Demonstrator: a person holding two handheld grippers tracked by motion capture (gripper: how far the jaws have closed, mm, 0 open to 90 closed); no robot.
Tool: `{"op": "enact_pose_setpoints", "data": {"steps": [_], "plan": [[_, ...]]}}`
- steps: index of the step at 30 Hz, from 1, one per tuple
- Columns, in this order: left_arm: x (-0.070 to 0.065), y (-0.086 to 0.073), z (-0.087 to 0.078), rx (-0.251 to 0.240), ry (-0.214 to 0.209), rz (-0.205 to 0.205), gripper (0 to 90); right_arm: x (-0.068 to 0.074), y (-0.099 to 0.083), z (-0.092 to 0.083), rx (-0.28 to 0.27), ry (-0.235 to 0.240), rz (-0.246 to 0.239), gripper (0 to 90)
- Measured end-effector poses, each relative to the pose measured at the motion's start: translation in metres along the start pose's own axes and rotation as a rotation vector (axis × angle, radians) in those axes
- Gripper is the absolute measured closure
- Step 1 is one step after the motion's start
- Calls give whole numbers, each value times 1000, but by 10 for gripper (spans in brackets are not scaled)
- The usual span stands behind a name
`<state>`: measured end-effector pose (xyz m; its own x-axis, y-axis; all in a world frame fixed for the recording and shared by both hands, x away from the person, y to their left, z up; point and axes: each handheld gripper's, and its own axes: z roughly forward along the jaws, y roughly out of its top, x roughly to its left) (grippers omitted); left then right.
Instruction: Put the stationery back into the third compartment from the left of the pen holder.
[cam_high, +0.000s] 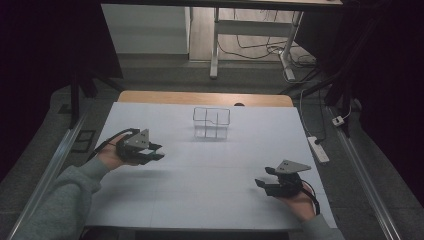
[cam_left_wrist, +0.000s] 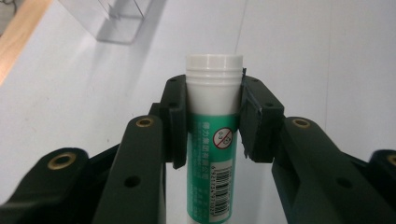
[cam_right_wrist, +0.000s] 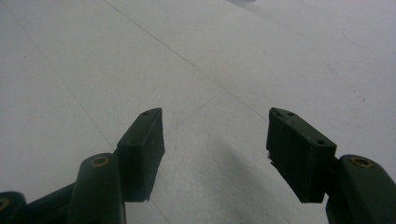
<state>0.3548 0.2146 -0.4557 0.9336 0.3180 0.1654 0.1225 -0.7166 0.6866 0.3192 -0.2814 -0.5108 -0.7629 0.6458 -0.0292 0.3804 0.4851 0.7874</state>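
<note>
Green-labelled glue stick (cam_left_wrist: 214, 140) sits clamped in the left gripper (cam_left_wrist: 214, 116).

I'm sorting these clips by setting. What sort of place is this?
Probably a lab or workshop set up for recording, not a home. A white sheet covers the table, cables and a power strip lie on the floor, and bare desk frames stand behind.
</note>
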Motion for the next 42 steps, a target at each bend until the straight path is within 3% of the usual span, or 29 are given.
{"op": "enact_pose_setpoints", "data": {"steps": [4,8,13,16,30,38,42], "plan": [[-1,8,0,-51,15,-34,649,0,0,0,-1,-1,0,358],[0,16,0,-101,33,-90,650,0,0,0,-2,-2,0,358],[2,24,2,-197,44,-170,650,0,0,-1,-4,-4,2,358],[1,30,6,-220,71,-173,649,0,0,-1,-2,-4,0,358],[13,63,22,-342,106,-218,650,-2,1,-4,-12,-20,-3,350],[23,92,24,-392,120,-202,650,-2,0,-4,-9,-20,1,347],[28,108,30,-393,118,-195,650,-3,0,-4,-9,-13,1,347]]}}
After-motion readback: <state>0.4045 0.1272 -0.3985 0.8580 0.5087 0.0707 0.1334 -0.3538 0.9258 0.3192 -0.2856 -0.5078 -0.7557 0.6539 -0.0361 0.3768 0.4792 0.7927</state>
